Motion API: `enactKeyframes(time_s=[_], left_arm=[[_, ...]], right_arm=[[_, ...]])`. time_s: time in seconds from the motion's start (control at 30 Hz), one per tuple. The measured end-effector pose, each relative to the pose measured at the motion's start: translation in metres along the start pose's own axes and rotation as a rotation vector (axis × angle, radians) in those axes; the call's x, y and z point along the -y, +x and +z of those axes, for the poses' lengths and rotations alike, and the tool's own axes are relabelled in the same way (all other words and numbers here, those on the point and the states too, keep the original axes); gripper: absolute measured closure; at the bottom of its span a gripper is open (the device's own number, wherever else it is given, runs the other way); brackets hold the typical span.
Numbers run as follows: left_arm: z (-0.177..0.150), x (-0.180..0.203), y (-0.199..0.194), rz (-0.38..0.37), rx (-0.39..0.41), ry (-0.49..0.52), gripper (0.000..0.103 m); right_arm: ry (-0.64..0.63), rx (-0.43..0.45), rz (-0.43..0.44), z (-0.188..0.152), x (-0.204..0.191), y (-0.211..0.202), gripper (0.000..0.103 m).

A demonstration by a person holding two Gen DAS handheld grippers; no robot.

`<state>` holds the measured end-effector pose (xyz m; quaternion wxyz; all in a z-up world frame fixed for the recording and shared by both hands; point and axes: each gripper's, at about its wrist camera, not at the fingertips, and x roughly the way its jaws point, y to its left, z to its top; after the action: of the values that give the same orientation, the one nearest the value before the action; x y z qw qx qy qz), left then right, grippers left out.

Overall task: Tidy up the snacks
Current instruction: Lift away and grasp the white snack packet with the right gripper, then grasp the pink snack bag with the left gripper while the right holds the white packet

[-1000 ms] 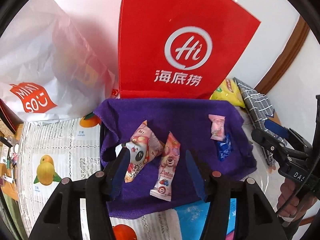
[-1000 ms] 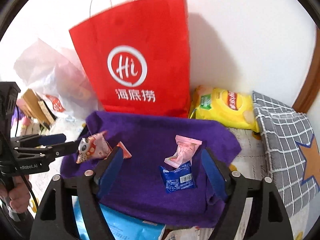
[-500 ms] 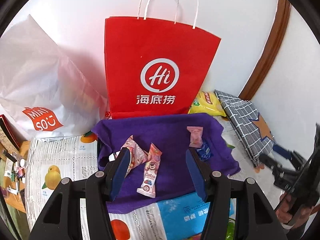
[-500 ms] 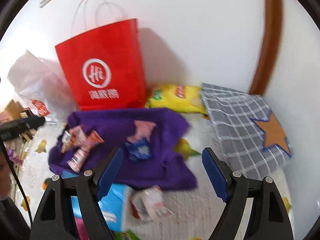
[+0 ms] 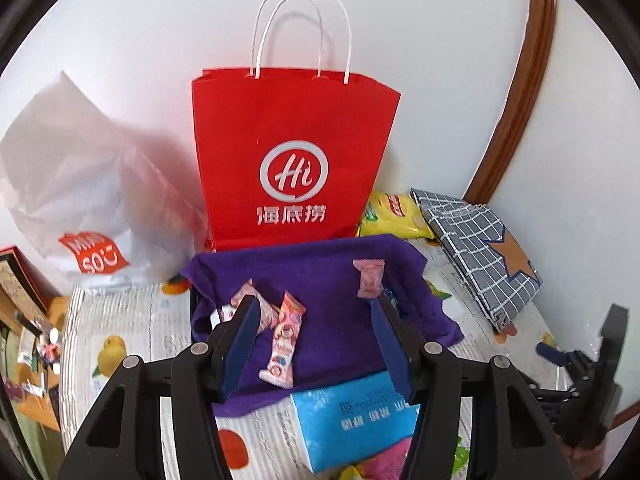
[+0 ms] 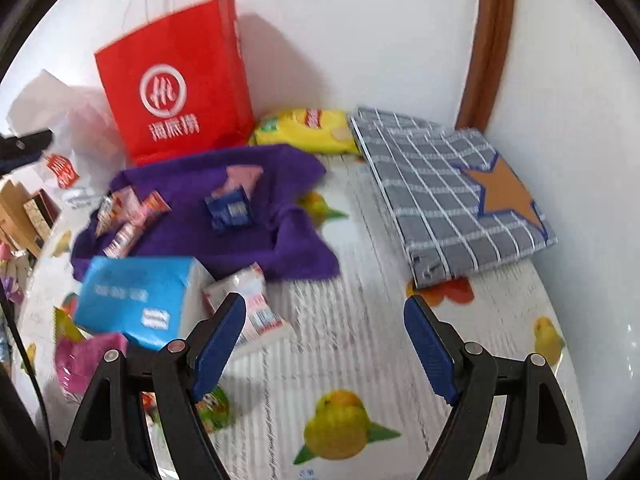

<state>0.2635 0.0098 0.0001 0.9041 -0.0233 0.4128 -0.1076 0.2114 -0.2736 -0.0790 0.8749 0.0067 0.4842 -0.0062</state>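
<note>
Snacks (image 5: 283, 340) lay in two small groups on the purple cloth (image 5: 328, 320) in front of the red paper bag (image 5: 292, 152): three pink wrappers at its left, a pink candy (image 5: 370, 278) and a blue packet (image 6: 231, 211) at its right. Over the last second both tongs had drawn back from the cloth, so sorting looked paused or finished. The left gripper (image 5: 316, 330) hung above the cloth, spread and empty, pink wrappers below its gap. The right gripper (image 6: 325, 332), spread wide and empty, faced bare fruit-print tablecloth (image 6: 360, 340), the snacks well off to its left.
</note>
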Motion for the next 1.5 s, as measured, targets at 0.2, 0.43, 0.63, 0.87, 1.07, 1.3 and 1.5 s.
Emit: enactKeyframes(time_s=[0.2,0.43,0.63,0.87,1.07,1.3,1.5], left_arm=[[-0.015,-0.008,-0.002,0.032,-0.035,-0.022,0.047],[-0.037,-0.023,-0.002,0.103,-0.05,-0.037,0.047],[-0.053,-0.039,0.005,0.11,-0.084,-0.076,0.047],[-0.081,-0.045,0.014,0.097,-0.137,-0.092,0.047],[-0.106,-0.042,0.009,0.073,-0.16,-0.08,0.047],[-0.138,-0.027,-0.005,0.037,-0.183,-0.061,0.047],[-0.151,0.005,-0.019,-0.048,-0.16,-0.009,0.039]], right_arm=[[-0.057,-0.012,0.135,-0.007,-0.014,0.023,0.031],[-0.135,-0.082,0.293,0.0,-0.031,0.067,0.032],[-0.195,-0.149,0.285,0.001,-0.043,0.103,0.052],[-0.169,-0.126,0.269,-0.013,-0.034,0.088,0.068],[-0.093,-0.119,0.213,-0.033,-0.007,0.065,0.068],[-0.01,-0.1,0.188,-0.047,0.008,0.044,0.068],[-0.012,-0.064,0.19,-0.057,0.003,0.02,0.068]])
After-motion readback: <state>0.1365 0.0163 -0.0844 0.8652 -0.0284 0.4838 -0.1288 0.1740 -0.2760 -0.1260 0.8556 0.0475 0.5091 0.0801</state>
